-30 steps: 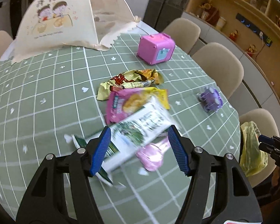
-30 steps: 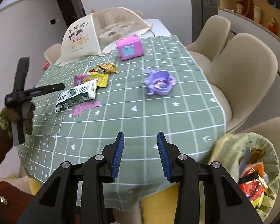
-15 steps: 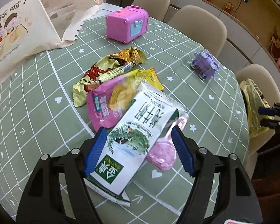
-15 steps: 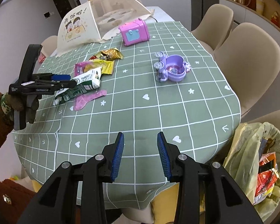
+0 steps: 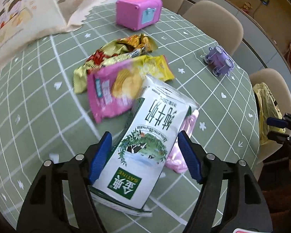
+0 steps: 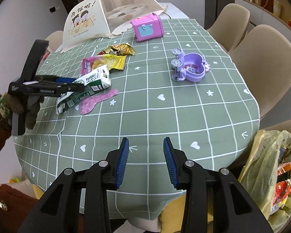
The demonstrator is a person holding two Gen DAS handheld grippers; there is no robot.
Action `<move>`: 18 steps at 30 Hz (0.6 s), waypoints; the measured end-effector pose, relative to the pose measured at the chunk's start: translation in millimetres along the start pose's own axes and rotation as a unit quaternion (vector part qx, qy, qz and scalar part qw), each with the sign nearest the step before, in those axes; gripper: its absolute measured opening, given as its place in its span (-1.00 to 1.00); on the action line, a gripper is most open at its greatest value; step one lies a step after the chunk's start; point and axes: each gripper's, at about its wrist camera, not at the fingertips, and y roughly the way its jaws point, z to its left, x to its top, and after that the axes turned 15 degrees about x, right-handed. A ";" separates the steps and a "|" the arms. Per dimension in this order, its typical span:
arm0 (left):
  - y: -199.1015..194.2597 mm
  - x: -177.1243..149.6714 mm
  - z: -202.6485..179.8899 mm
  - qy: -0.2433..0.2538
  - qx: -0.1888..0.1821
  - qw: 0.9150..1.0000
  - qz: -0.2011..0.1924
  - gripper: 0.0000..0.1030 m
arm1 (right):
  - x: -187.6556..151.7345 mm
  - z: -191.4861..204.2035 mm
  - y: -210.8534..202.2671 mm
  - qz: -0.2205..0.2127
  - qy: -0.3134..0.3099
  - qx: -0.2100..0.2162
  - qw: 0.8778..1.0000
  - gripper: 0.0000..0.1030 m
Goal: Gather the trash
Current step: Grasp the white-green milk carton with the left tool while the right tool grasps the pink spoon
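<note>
White-and-green milk carton (image 5: pixel 145 147) is straddled by the left gripper (image 5: pixel 145 155), jaws just narrowed, left pad touching, right pad apart; carton lies on green checked tablecloth (image 6: pixel 184 116), pink chip bag (image 5: pixel 110 91) at its 11 o'clock. Right gripper (image 6: pixel 146 163) is seen half-open, empty, with yellow trash bag (image 6: pixel 265 170) at its 3 o'clock

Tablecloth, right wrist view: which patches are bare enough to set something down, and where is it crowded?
Bare: the tablecloth from the purple toy carriage to the near edge. Crowded: the left, where wrappers, the milk carton and a pink spoon cluster.
</note>
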 end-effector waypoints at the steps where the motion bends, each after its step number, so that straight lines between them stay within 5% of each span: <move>1: -2.3 -3.4 1.4 -0.009 0.000 1.000 0.002 0.19 | 0.8 0.5 1.7 0.001 -0.001 0.003 1.000 -0.31; 7: -25.5 -35.6 25.2 -0.129 -0.009 0.992 0.000 -0.01 | 11.3 22.6 27.2 0.021 -0.038 0.029 0.999 -0.31; 14: -46.8 -72.3 53.4 -0.227 0.079 0.971 -0.009 -0.02 | 25.0 60.6 79.4 0.059 -0.100 0.065 0.991 -0.31; 18: -55.4 -88.1 72.0 -0.257 0.097 0.962 -0.016 -0.02 | 32.8 84.5 105.0 0.066 -0.145 0.070 0.985 -0.31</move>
